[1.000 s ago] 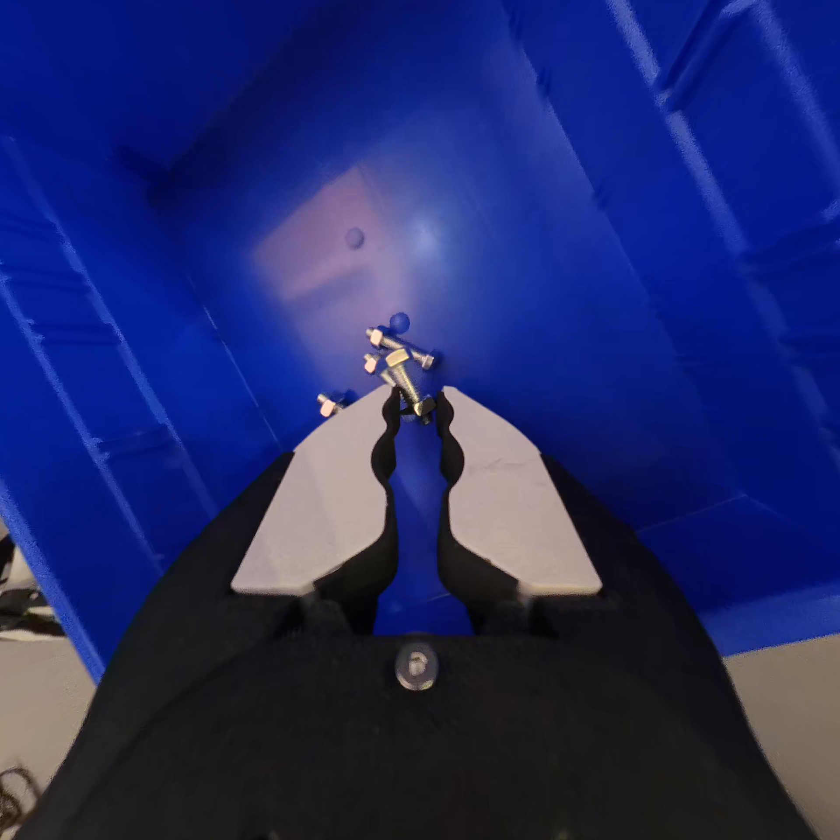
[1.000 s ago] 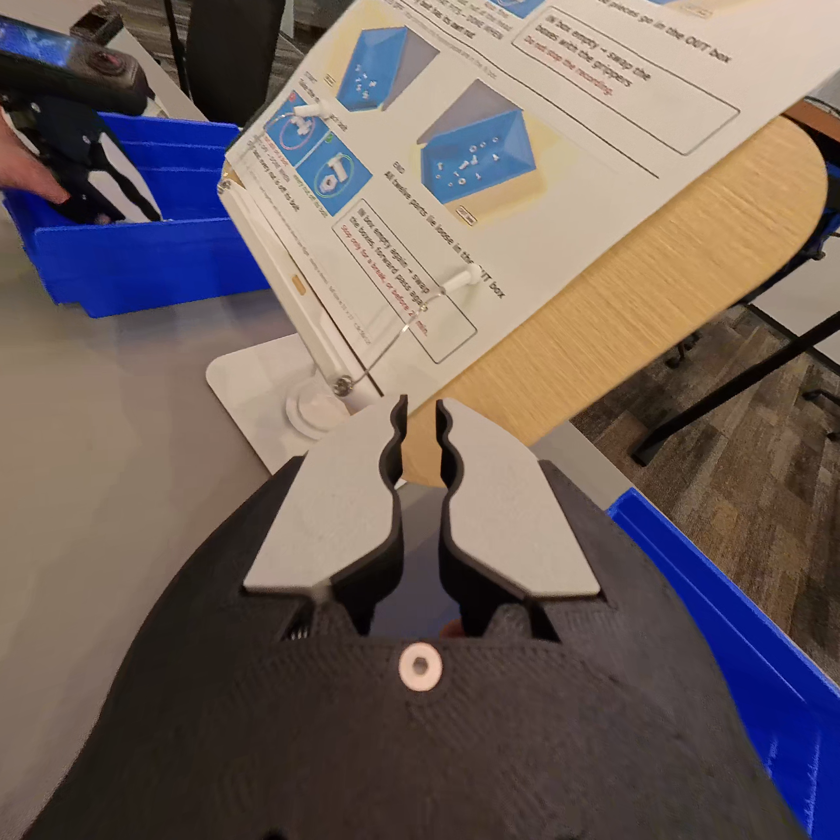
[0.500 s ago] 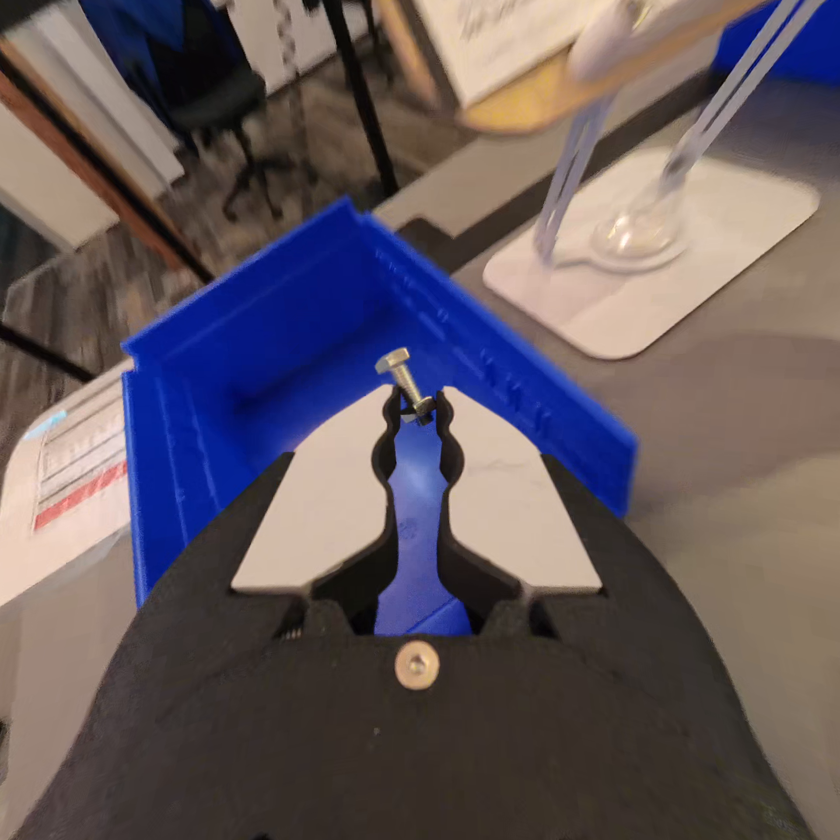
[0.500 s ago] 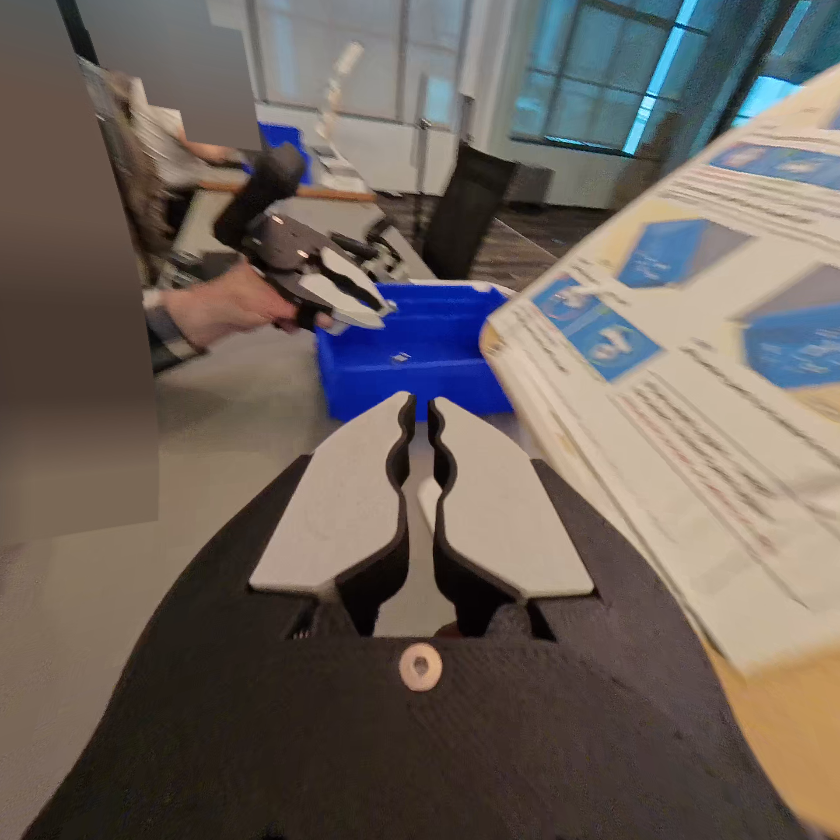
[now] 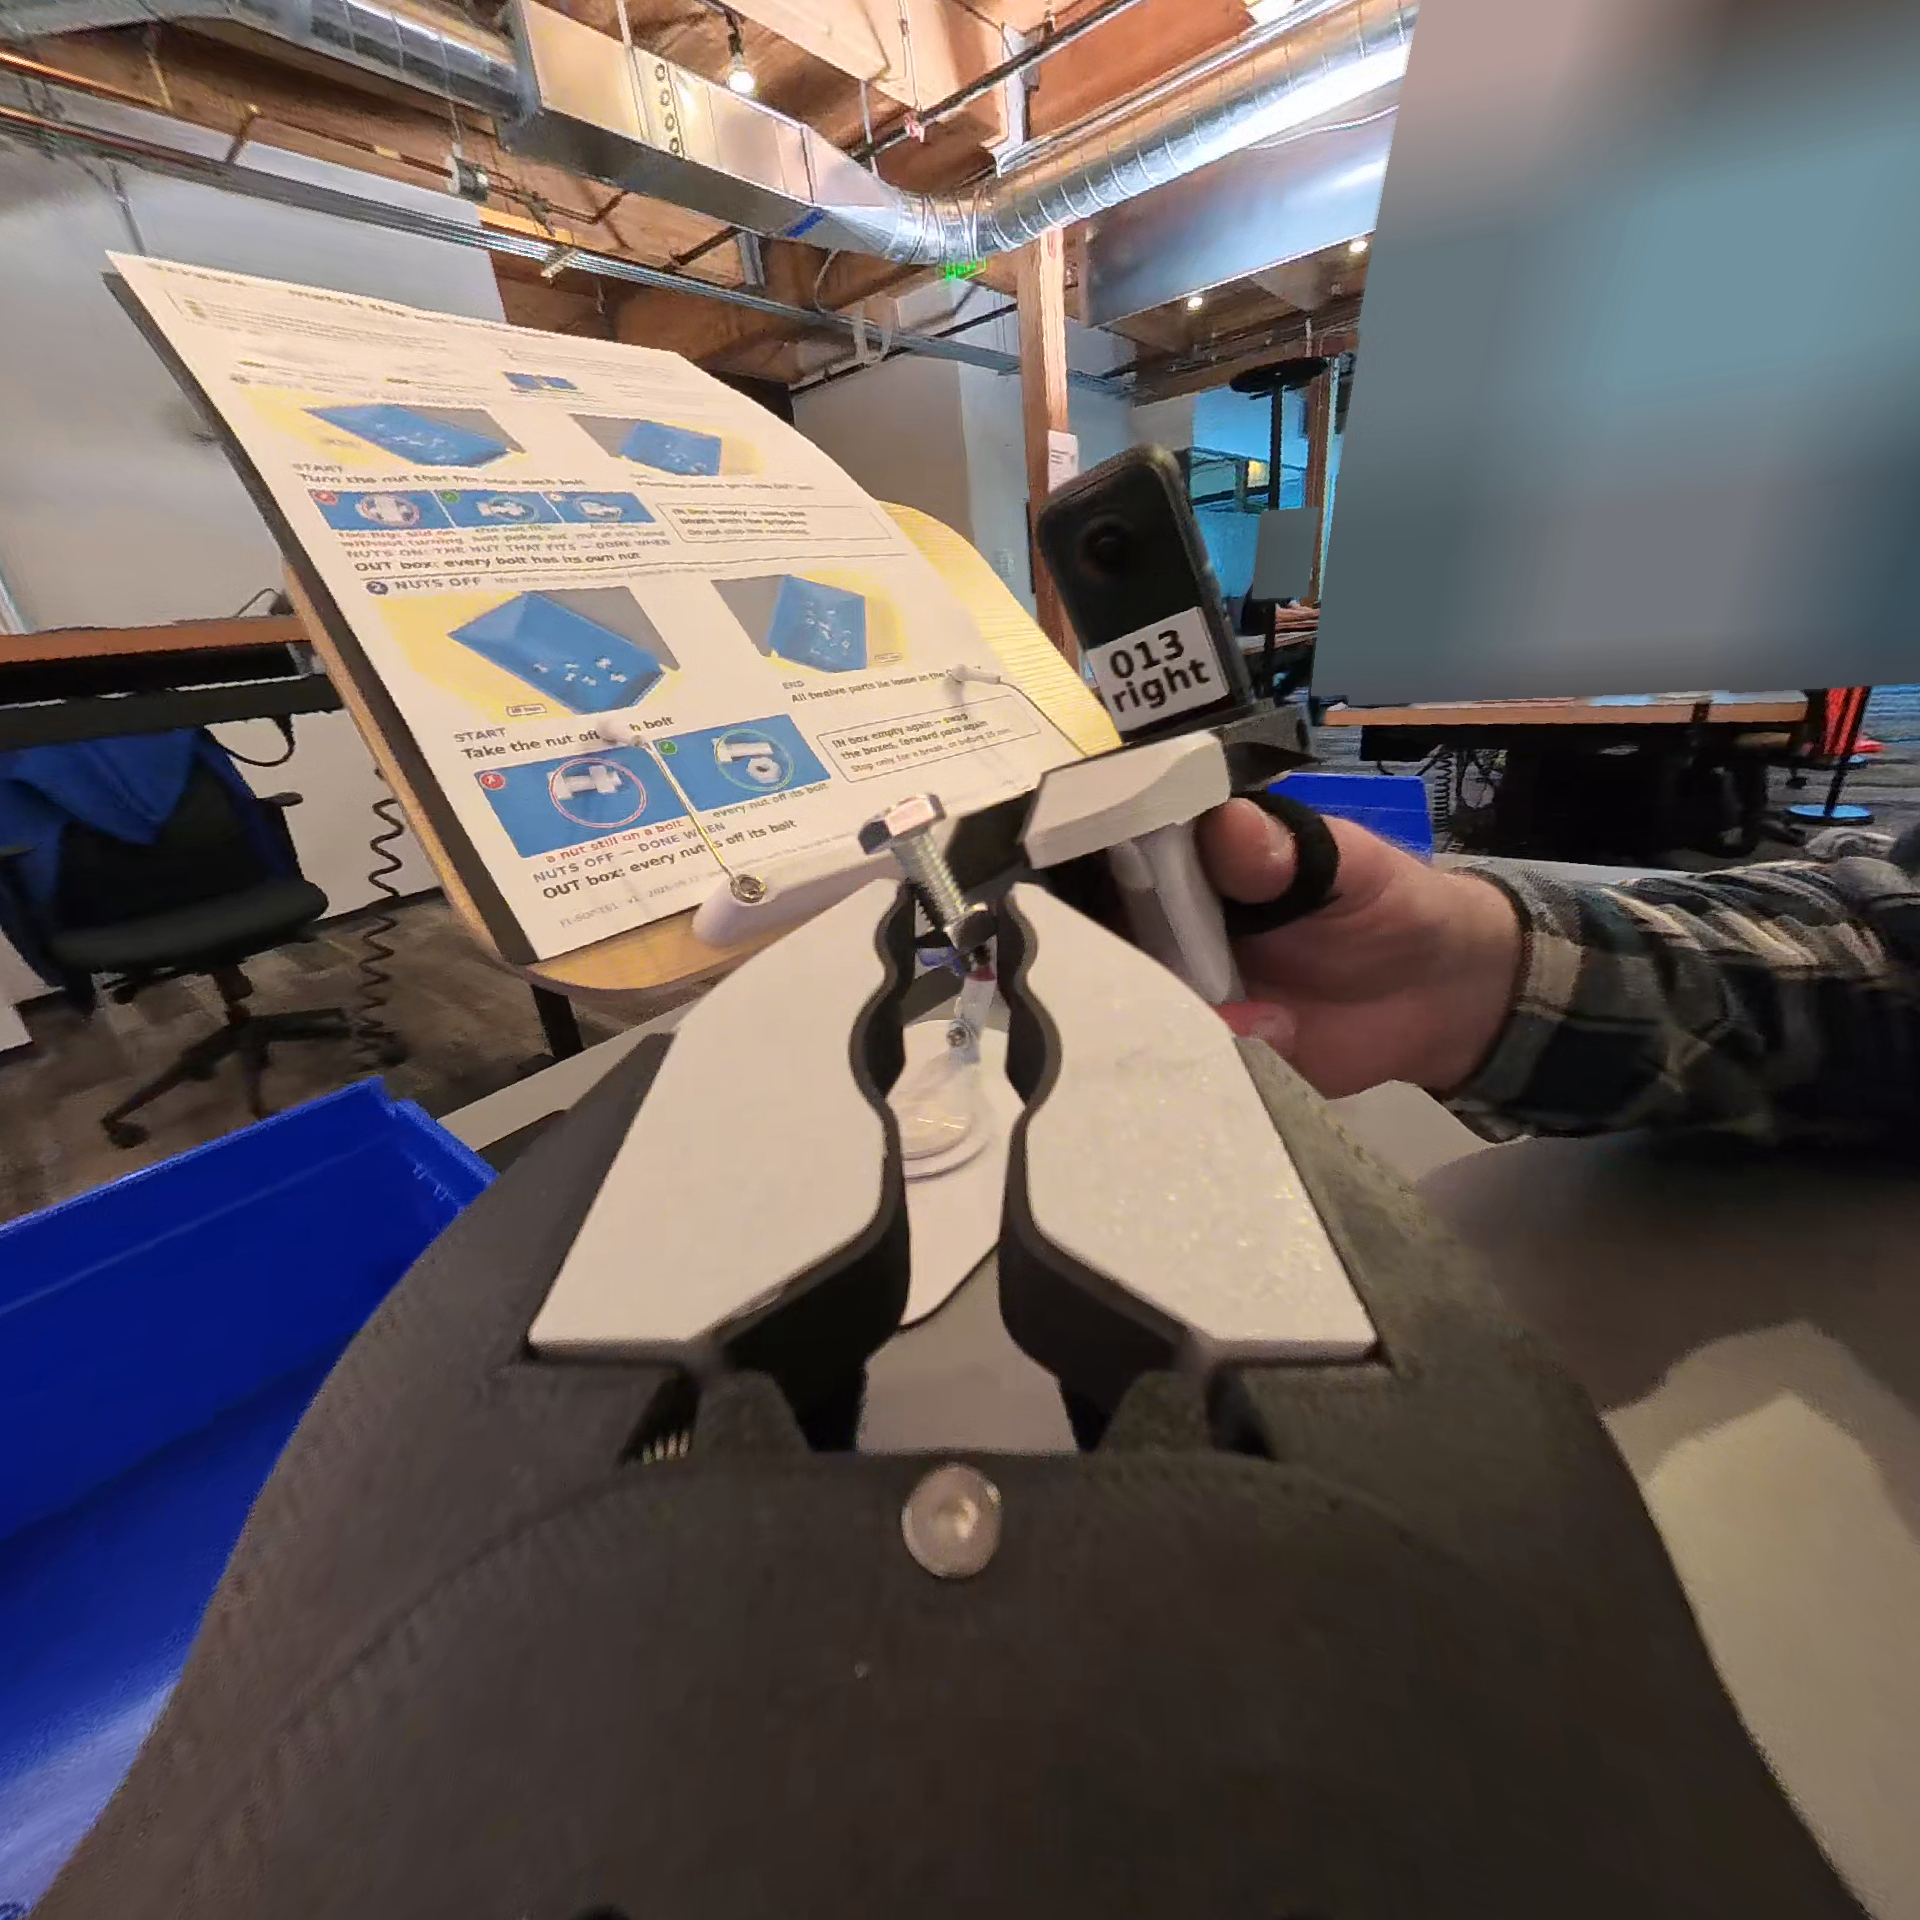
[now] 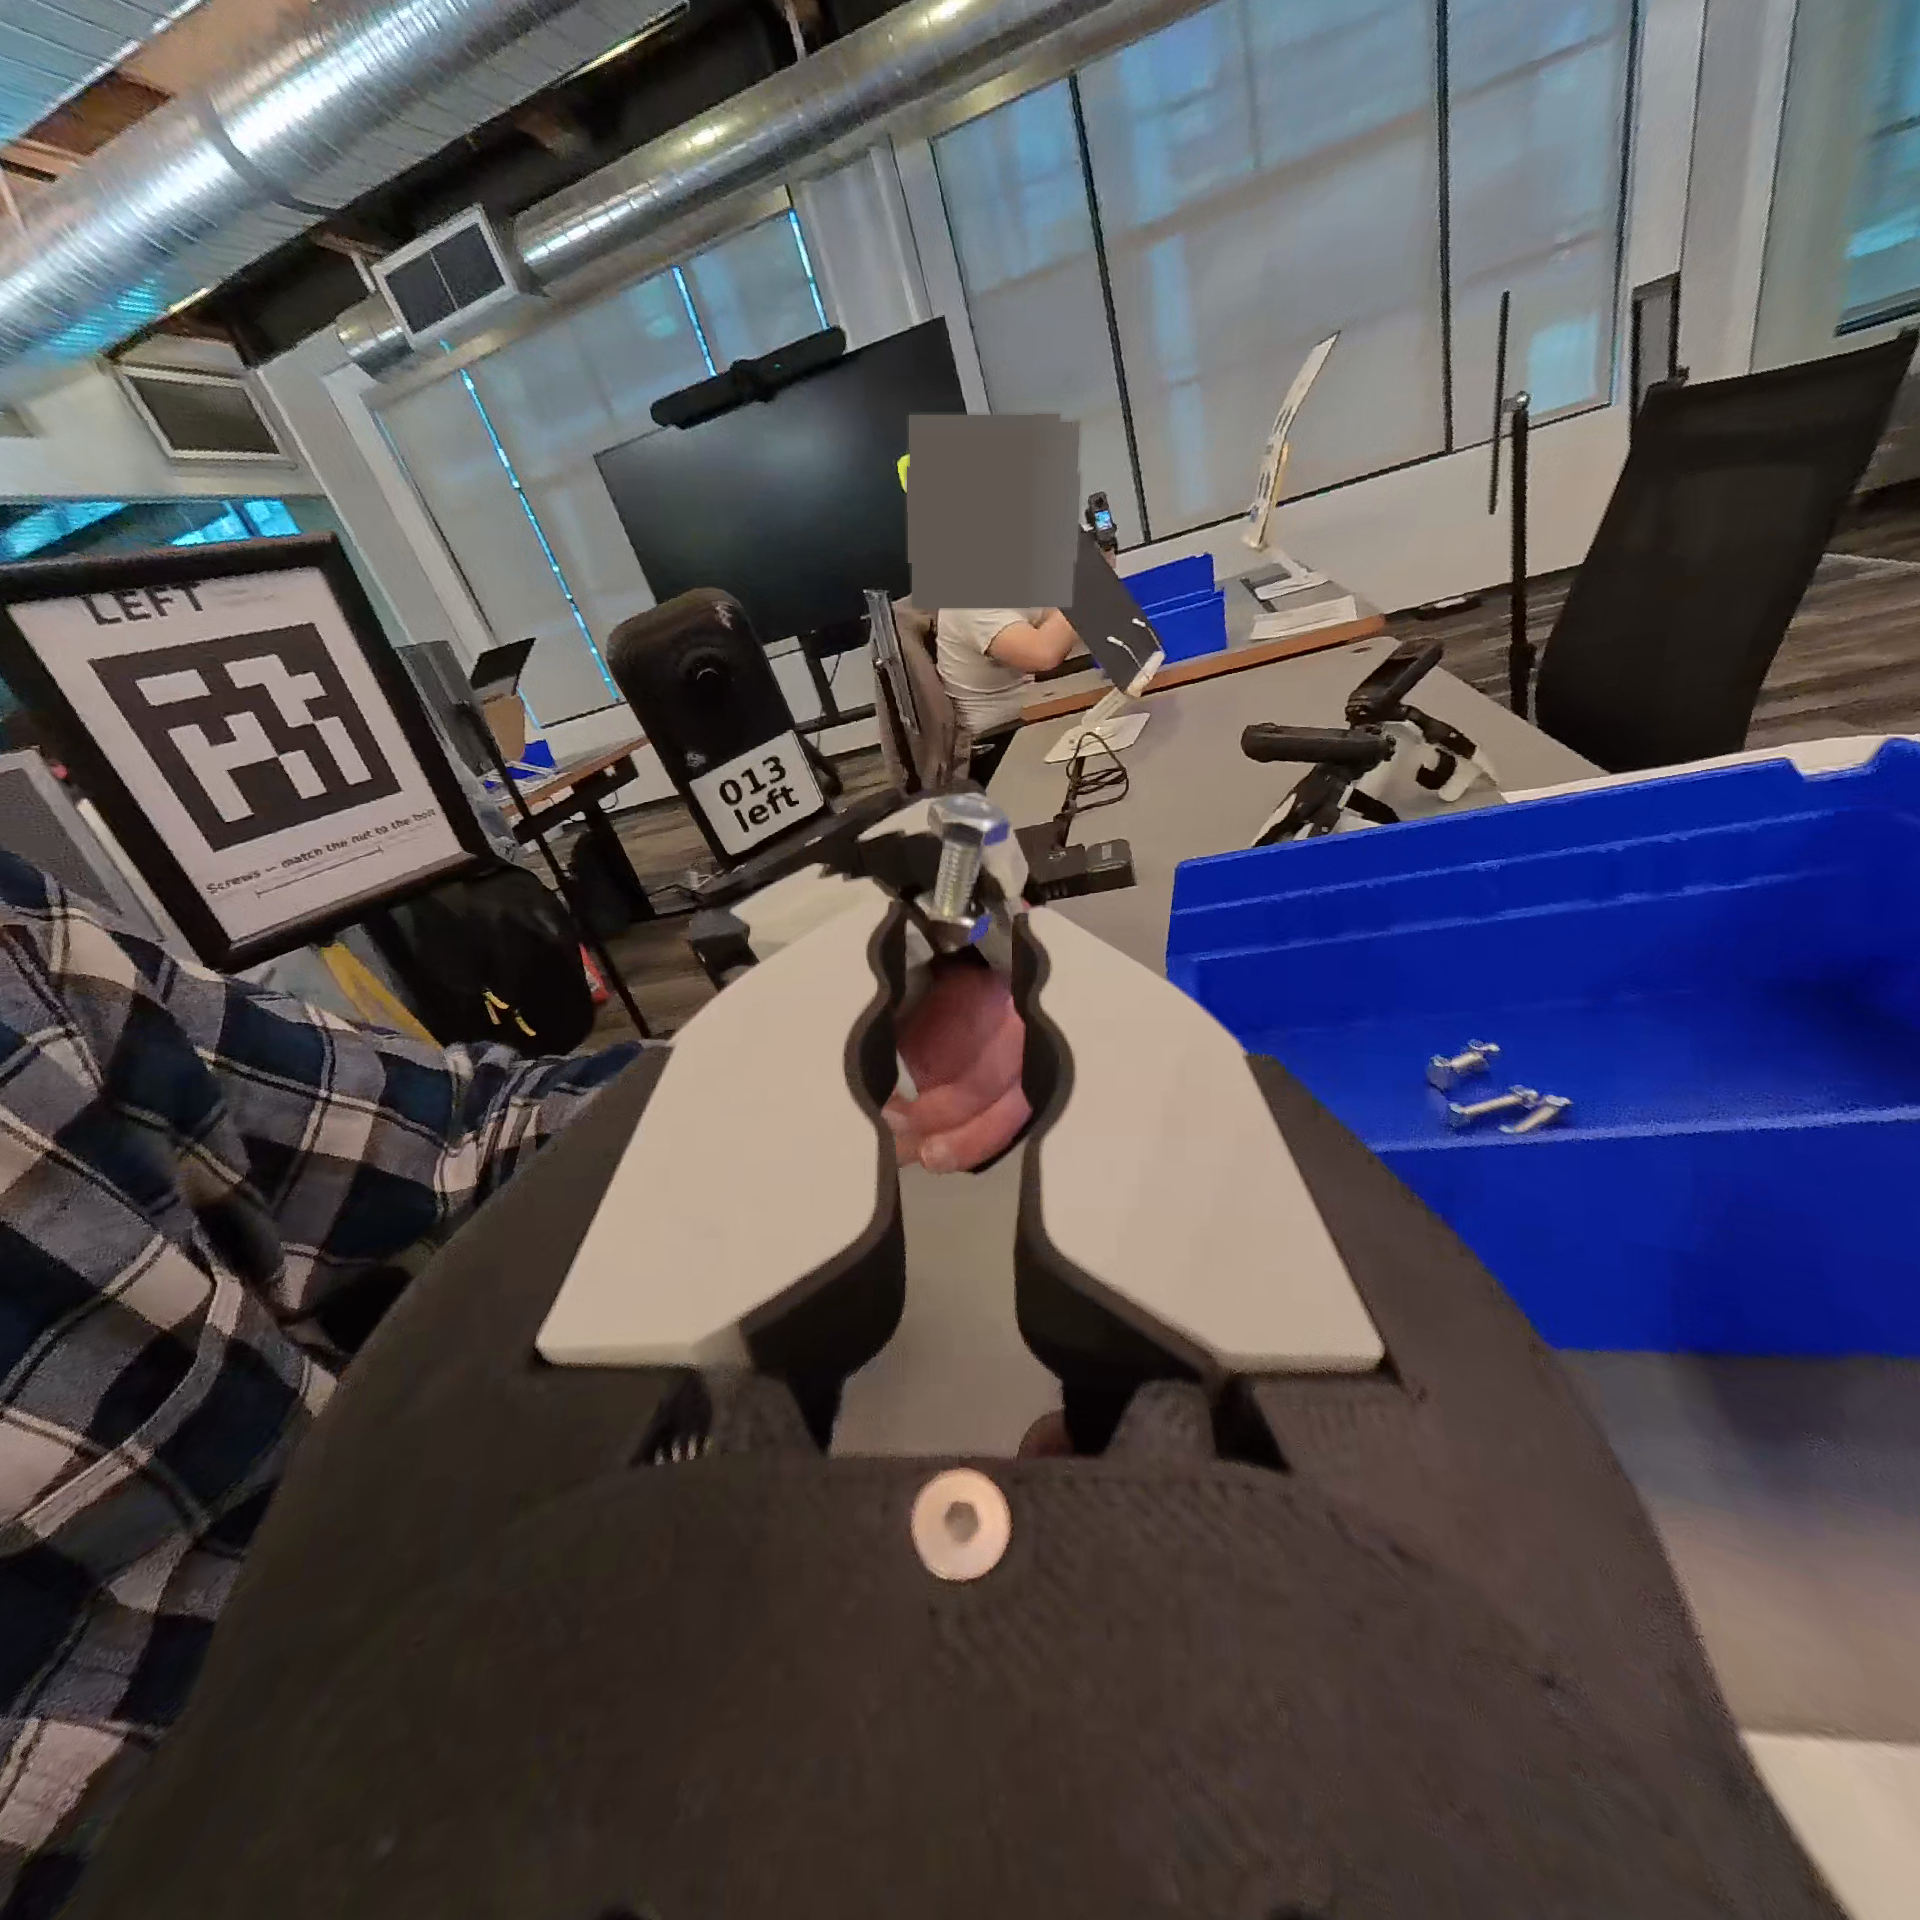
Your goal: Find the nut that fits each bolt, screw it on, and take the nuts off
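Note:
My left gripper (image 5: 954,920) is shut on the nut end (image 5: 971,925) of a silver bolt (image 5: 925,862), which stands up from its tips with the hex head on top. My right gripper (image 6: 956,925) faces it in mid-air. Its jaws stand open on either side of the bolt's lower end (image 6: 951,920), with a gap showing at each pad. In the left wrist view the right gripper (image 5: 1023,847) comes in from the right, turned on its side, its tip beside the bolt's shank. The right wrist view shows the bolt (image 6: 956,857) held in the left gripper's fingers (image 6: 831,883).
A blue bin (image 6: 1558,935) at the right holds a few loose bolts (image 6: 1496,1101). Another blue bin (image 5: 208,1299) lies at lower left of the left wrist view. An instruction sheet on a stand (image 5: 623,644) is behind the bolt. A framed marker sign (image 6: 239,727) stands at the left. The tips of both grippers are at nearly the same place.
My left gripper lifted the bolt out of the blue bin and carried it up into the air, still gripped. My right gripper swung round to meet it; its jaws narrowed, then opened wider.

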`<state>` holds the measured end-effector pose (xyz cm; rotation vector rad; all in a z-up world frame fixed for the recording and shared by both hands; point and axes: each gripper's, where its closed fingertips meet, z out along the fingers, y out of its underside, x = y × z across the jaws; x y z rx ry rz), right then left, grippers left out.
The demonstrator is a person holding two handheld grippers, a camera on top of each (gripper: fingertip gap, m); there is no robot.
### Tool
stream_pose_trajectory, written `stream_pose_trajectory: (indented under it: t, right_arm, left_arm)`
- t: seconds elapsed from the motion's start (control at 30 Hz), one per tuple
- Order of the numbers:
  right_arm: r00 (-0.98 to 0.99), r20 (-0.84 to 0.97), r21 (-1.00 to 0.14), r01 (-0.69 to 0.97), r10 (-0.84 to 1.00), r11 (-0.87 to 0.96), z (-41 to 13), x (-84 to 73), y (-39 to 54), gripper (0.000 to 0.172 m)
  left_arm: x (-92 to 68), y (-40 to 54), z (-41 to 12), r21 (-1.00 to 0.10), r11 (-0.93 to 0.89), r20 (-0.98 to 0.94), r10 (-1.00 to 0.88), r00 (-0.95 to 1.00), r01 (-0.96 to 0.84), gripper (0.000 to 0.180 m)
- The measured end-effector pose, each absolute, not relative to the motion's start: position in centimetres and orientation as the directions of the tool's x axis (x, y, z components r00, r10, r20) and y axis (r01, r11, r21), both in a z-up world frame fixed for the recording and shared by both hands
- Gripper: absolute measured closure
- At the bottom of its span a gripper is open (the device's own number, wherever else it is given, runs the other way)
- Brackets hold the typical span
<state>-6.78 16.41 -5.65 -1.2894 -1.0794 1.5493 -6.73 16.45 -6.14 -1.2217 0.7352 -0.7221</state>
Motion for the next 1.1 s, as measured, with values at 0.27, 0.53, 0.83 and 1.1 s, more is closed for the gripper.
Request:
stream_pose_trajectory:
  t: [0.27,0.53,0.83,1.1]
  right_arm:
    - [-0.184,-0.314,-0.934,-0.116,0.931,-0.338,-5.0,-7.7,16.3,0.155]
    - [-0.013,-0.329,-0.944,-0.038,0.944,-0.329,-7.2,-8.2,17.7,0.144]
    - [0.018,-0.39,-0.921,-0.029,0.921,-0.389,-8.7,-8.3,18.1,0.156]
    - [0.036,-0.364,-0.931,-0.025,0.931,-0.363,-8.7,-8.0,18.5,0.157]
  left_arm:
    - [-6.5,16.4,-6.2,-0.972,0.231,-0.156,-0.782,0.604,0.049,0.166]
    - [-6.7,18.3,-8.1,-0.913,0.298,-0.401,-0.526,0.75,-0.279,0.166]
    - [-6.8,19.0,-8.9,-0.819,0.297,-0.571,-0.354,0.741,-0.49,0.165]
    - [-6.6,19.0,-9.1,-0.817,0.302,-0.575,-0.37,0.73,-0.491,0.163]
